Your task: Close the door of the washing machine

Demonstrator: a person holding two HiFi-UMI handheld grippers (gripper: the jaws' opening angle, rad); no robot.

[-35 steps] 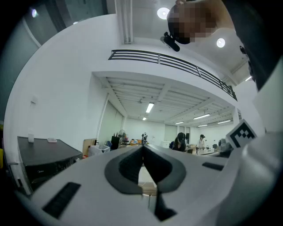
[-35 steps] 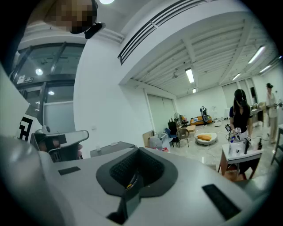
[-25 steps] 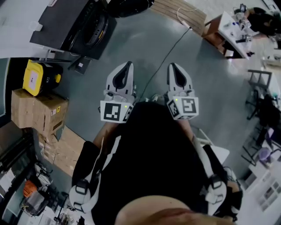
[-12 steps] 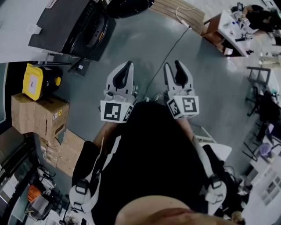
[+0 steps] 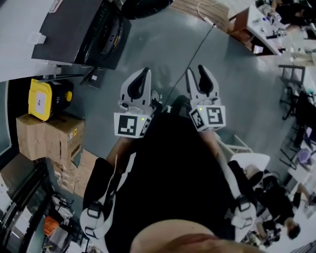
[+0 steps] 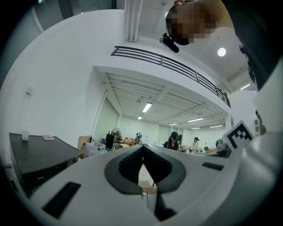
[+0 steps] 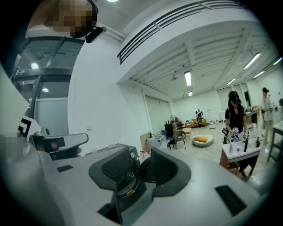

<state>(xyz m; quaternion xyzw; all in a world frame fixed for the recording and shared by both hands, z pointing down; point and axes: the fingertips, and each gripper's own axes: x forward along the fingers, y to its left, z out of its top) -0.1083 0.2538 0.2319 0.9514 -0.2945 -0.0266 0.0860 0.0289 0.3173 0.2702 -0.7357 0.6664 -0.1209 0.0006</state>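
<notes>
The dark washing machine stands at the head view's upper left, its round door swung open at the top edge. Both grippers hang level in front of me over the grey floor, well short of the machine. My left gripper is shut and empty, its pads meeting. My right gripper has just opened its jaws and holds nothing. Through its gap I see the washing machine and the open door far off.
A yellow case and cardboard boxes sit at the left. A cable runs across the floor toward a wooden board. Tables and chairs stand at the right, with people farther off.
The right gripper's jaws went from shut to open. Both grippers and my view shifted forward over the floor toward the washing machine.
</notes>
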